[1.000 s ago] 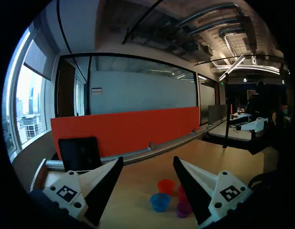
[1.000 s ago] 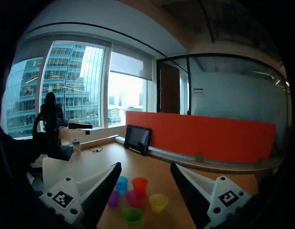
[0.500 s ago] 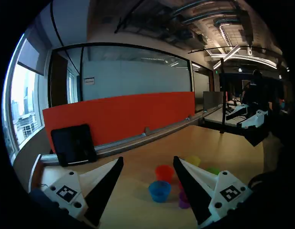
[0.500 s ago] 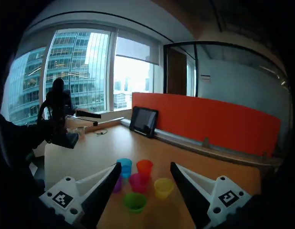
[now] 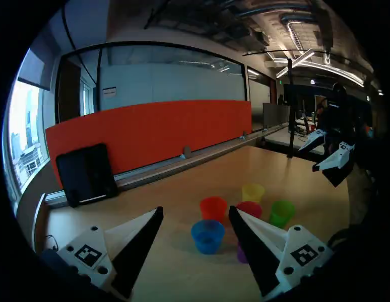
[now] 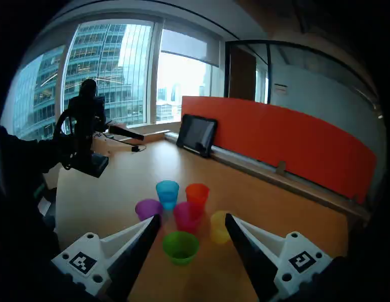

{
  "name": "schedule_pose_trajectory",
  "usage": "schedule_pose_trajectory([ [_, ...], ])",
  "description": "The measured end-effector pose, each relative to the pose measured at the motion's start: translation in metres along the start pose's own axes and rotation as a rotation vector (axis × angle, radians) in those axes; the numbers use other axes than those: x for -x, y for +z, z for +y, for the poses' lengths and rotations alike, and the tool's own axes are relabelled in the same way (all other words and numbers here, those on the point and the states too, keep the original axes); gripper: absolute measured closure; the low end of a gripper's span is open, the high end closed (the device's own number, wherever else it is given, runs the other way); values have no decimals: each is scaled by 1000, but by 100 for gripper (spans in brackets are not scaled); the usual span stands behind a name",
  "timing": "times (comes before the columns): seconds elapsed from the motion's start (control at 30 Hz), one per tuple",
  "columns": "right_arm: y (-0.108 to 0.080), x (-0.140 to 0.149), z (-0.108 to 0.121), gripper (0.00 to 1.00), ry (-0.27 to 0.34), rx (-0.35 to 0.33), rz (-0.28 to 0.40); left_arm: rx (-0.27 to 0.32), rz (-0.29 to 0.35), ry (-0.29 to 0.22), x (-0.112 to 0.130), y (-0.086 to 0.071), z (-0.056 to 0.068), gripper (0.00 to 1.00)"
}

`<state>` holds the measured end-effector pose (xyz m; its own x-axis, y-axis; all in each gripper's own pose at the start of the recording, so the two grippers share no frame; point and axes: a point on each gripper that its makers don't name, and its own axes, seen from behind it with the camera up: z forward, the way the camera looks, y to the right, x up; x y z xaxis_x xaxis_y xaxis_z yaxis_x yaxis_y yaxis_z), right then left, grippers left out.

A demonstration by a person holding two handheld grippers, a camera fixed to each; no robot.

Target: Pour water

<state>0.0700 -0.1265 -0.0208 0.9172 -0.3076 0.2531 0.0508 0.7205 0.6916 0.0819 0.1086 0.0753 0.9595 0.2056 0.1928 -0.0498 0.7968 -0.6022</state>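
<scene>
Wooden desk (image 6: 134, 176), orange partition (image 5: 144, 128), tall windows (image 6: 104, 70), glass wall (image 5: 170, 75)

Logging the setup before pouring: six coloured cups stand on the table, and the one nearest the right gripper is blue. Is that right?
Not quite. The right gripper view shows the green cup nearest the right gripper; the blue cup stands farther back. The rest holds.

Converging views above shared cups (image 5: 207, 236)
</scene>
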Motion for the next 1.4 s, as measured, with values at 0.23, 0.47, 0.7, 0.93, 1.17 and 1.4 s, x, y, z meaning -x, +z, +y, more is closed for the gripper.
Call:
schedule_pose_trajectory([
  [0.23, 13, 31, -1, 0, -15, -12, -61, 17, -56, 0, 27, 14, 2, 3],
  [0.47, 24, 61, -3, 0, -27, -24, -118, 42, -117, 14, 53, 27, 7, 3],
  [0.7, 30, 85, -6, 0, -33, -39, -166, 63, -177, 19, 78, 40, 11, 3],
  [0.93, 34, 102, -10, 0, -36, -51, -202, 99, -234, 26, 101, 49, 17, 3],
  [1.17, 41, 115, -11, 0, -36, -62, -227, 128, -294, 33, 121, 58, 21, 3],
  [1.4, 49, 123, -14, 0, -35, -78, -248, 152, -339, 36, 134, 70, 22, 3],
])
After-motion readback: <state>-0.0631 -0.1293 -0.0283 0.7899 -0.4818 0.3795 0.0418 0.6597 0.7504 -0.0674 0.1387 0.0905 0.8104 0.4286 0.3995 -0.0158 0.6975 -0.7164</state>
